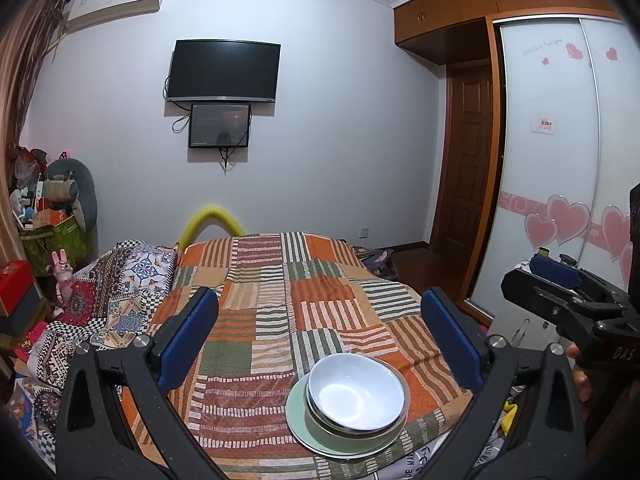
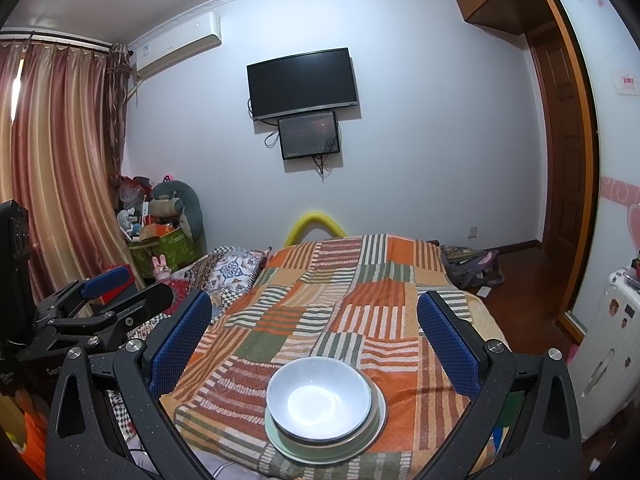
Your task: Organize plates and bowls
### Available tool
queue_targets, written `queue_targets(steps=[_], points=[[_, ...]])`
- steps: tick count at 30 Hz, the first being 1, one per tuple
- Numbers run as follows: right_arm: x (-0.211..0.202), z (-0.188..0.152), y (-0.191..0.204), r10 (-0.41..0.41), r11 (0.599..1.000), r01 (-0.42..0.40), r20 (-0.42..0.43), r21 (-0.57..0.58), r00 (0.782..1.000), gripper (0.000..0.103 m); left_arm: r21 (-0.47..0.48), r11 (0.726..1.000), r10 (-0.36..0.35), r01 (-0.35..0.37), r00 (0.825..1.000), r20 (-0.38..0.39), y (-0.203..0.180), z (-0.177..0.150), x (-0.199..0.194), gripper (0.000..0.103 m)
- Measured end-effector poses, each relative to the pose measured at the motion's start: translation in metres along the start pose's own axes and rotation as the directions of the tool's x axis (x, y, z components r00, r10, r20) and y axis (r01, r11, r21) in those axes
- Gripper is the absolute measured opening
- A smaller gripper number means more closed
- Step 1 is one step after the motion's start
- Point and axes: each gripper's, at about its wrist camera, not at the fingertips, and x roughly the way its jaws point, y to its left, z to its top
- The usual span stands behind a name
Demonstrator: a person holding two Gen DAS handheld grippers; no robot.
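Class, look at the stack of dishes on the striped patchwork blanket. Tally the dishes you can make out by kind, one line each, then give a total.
Pale white round bowl: 1
Metal-rimmed bowl beneath it: 1
Pale green round plate at the bottom: 1
Total: 3 dishes visible, nested in one stack on the striped patchwork blanket; any more hidden inside cannot be told.

light: dim indoor, bluish | glare: bowl centre | edges: fisheye bending, dark corners | focus: sharp
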Motion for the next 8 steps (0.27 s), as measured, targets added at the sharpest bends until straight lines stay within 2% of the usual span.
queue_targets(steps=[8], points=[[0.0017, -0.0023, -0.0018, 0.002, 1.0, -0.002, -0.01, 0.005, 1.0, 0.102, 0.002, 1.0, 0.003, -0.003, 1.0, 0.003, 0.0003, -0.0002, 0.0021, 0.103]])
